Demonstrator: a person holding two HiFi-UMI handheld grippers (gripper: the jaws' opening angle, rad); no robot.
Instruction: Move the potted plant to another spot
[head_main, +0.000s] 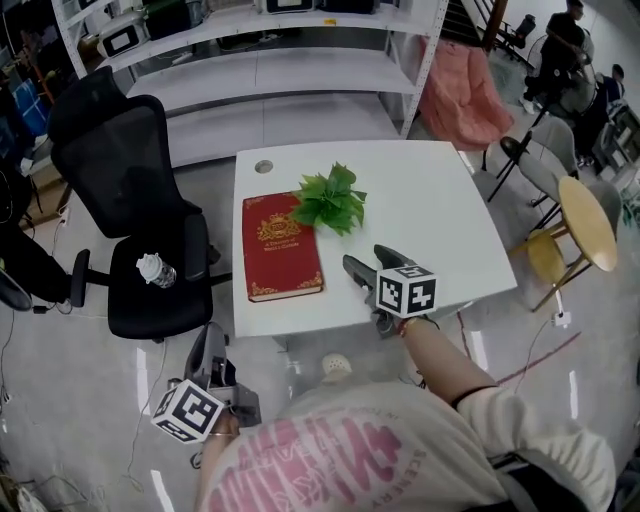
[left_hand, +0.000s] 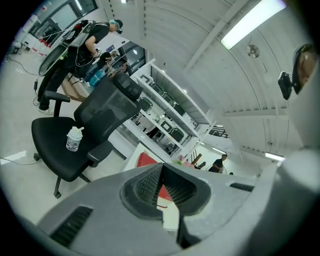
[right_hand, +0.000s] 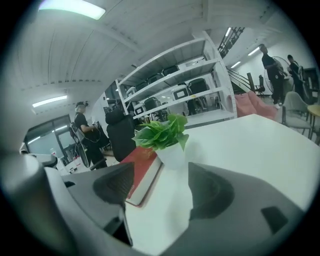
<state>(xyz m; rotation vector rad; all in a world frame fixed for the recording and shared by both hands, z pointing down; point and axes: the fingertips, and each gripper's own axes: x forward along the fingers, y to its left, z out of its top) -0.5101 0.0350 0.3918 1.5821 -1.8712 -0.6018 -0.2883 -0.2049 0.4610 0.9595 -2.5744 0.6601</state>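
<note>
**Plant sitting on the table, right gripper gaping near it**

The potted plant (head_main: 330, 200) is standing upright on the white table (head_main: 440, 210), just beside the red book (head_main: 281, 247) lying at its 8 o'clock. The right gripper (head_main: 364, 256) is hovering at the plant's 5 o'clock, jaws standing apart with nothing between them. The left gripper (head_main: 212, 345) is hanging off the table at the book's 7 o'clock, jaws together and empty, facing the black office chair (head_main: 150, 250).

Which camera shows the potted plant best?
Right gripper view: the potted plant stands ahead, leaves and white pot both clear. The head view shows only leaves from above; the left gripper view barely shows it.
</note>
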